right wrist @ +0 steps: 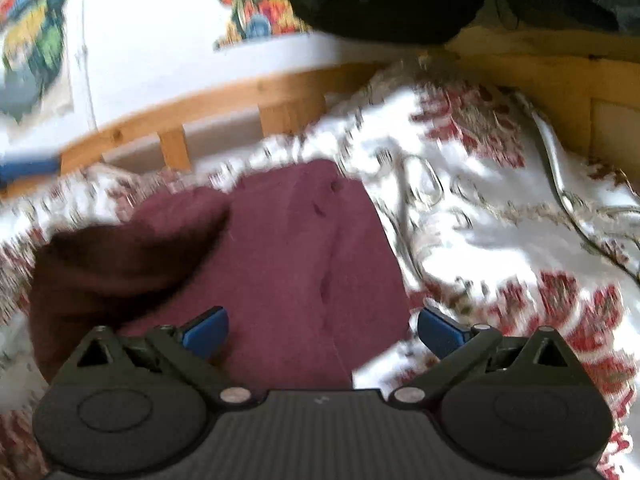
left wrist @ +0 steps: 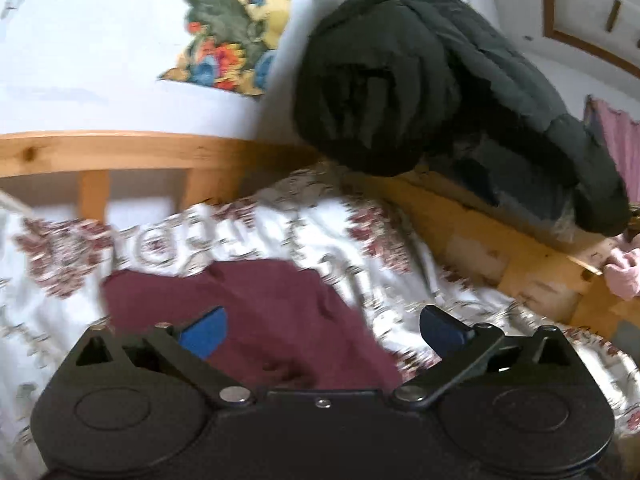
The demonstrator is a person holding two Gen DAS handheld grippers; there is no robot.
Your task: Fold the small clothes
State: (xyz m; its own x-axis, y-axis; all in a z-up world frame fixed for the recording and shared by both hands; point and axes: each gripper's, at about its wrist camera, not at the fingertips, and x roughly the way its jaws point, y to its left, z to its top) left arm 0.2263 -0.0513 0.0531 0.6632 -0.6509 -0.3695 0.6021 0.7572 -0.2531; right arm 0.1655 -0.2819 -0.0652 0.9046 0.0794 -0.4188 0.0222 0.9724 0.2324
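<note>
Maroon garment (right wrist: pixel 280 264) lies partly folded on the floral bedspread (right wrist: pixel 500 240), near the wooden bed frame (left wrist: pixel 132 152). Left gripper (left wrist: pixel 322 330) stands released, jaws wide, nothing between its blue pads. Right gripper (right wrist: pixel 322 330) likewise spread, gripping nothing, above the garment's near edge.

One maroon knitted garment (right wrist: pixel 280 248) lies on one bed cover of white cloth with red flower print (right wrist: pixel 480 208). One wooden bed frame (left wrist: pixel 120 152) runs behind it. One bulky black padded coat (left wrist: pixel 400 92) hangs over the frame. Two colourful printed wall hangings (right wrist: pixel 32 52) show in the right wrist view. One pink cloth (left wrist: pixel 624 276) sits at the edge.
</note>
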